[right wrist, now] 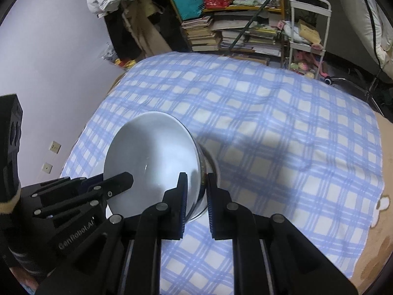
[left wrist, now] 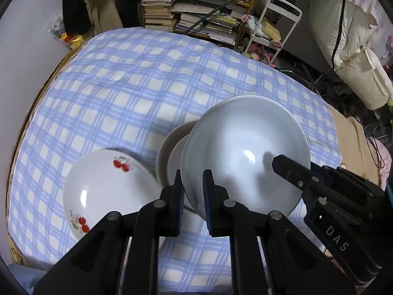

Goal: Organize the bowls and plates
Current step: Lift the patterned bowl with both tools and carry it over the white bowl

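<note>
A plain white bowl (left wrist: 245, 147) (right wrist: 152, 152) hangs above the blue checked cloth (left wrist: 122, 86), held between both grippers. My left gripper (left wrist: 194, 191) (right wrist: 122, 179) is shut on the bowl's near left rim, one pad inside and one outside. On the opposite rim my right gripper (right wrist: 196, 186) (left wrist: 282, 164) is shut as well, with one finger inside the bowl. A white bowl with red cherries (left wrist: 105, 189) lies on the cloth at the lower left. Beside it, partly hidden behind the held bowl, sits a beige dish (left wrist: 167, 147).
The cloth-covered table (right wrist: 270, 135) stretches far and right of the bowl. Stacks of books on a shelf (left wrist: 191, 14) and a white cart (left wrist: 275, 32) stand beyond the far edge. A pale wall (right wrist: 49, 61) runs along the left.
</note>
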The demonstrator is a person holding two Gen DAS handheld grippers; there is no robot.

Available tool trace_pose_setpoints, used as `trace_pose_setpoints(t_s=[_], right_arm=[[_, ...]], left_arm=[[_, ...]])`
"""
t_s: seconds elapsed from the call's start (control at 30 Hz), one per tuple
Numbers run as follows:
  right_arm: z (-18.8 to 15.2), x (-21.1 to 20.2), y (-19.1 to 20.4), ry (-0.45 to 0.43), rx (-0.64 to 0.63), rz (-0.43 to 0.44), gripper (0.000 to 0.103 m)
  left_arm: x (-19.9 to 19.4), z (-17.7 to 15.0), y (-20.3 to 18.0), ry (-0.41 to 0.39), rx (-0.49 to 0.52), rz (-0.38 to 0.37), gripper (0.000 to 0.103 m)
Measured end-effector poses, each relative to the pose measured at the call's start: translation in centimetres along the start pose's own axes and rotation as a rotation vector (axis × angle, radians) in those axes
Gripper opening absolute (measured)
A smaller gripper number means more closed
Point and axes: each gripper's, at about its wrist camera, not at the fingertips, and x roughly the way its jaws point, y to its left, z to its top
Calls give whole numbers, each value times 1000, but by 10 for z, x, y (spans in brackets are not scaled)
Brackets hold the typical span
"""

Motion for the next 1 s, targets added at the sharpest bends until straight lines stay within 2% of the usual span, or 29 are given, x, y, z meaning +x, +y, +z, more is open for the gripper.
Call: trace_pose_setpoints(t_s=[0.37,0.6,1.0], right_arm=[[-20,30,19,53,-59,9,16],[-18,45,17,61,-53,-23,16],[-17,52,14,54,-68,-58,16]], left_arm=[[6,-17,22,-34,-24,22,14],[23,-21,27,-18,-56,7,14],[38,-24,25,10,-53,-10,14]])
